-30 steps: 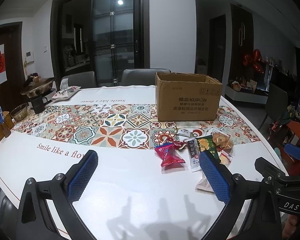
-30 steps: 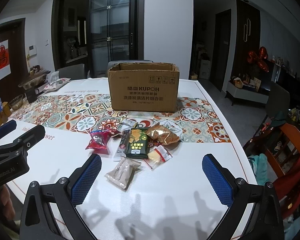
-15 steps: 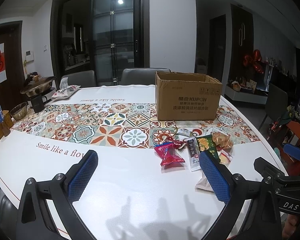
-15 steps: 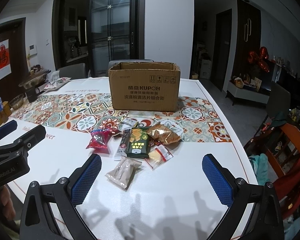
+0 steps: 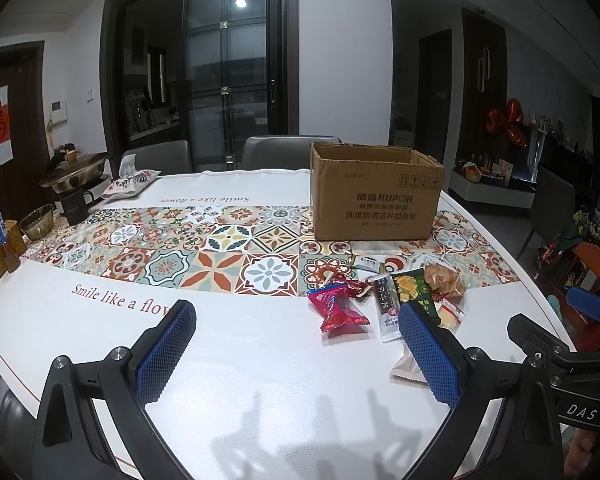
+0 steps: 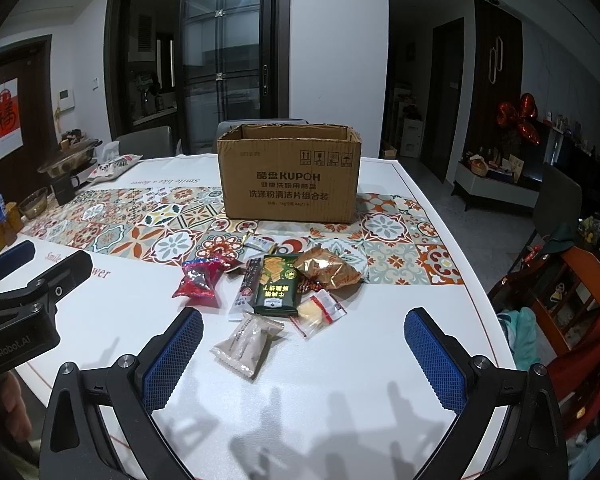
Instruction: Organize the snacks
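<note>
Both hand-held grippers, left (image 5: 296,344) and right (image 6: 303,354), spread wide and empty above the worktop (image 6: 340,380), beige snack packet (image 6: 247,345) long axis near-left to far-right, open cardboard box (image 6: 290,178) far.

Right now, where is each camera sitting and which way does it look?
Left wrist: on the left gripper, facing the table; snacks and cardboard box lie off to the right; its blue fingers and the right gripper show.
Right wrist: on the right gripper, facing the snack pile and box straight on; the left gripper shows.
Both share box, red packet and green packet.
</note>
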Available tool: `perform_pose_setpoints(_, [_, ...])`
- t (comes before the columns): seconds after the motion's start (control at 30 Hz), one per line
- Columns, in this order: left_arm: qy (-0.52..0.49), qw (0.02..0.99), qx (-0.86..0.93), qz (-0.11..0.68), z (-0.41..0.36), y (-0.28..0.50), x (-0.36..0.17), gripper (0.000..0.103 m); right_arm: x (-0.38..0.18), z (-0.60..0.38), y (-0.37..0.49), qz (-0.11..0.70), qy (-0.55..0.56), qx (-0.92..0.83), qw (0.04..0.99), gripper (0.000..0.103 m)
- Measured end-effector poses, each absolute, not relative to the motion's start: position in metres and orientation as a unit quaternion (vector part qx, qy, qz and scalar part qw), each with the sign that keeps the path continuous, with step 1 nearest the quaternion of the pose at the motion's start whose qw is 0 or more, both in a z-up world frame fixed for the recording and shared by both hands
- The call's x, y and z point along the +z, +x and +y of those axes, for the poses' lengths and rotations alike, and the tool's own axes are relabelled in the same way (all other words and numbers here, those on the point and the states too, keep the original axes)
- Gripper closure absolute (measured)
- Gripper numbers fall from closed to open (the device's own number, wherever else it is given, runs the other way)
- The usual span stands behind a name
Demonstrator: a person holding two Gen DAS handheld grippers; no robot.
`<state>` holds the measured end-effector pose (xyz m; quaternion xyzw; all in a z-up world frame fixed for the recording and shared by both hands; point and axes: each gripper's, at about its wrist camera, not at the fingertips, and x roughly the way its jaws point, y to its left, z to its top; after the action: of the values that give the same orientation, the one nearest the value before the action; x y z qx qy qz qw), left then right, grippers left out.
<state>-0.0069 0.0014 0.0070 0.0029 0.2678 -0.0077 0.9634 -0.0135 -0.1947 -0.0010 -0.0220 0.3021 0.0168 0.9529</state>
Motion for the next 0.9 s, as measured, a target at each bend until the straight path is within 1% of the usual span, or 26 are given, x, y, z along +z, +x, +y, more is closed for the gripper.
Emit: perform_pose_setpoints(0.9, [-0.001, 0.961, -0.013, 0.275, -0.0022, -0.0063, 0.0005, 0.000, -0.0042, -0.1919, -0.0113, 0.307, -0.024, 0.021, 0.951, 0.001])
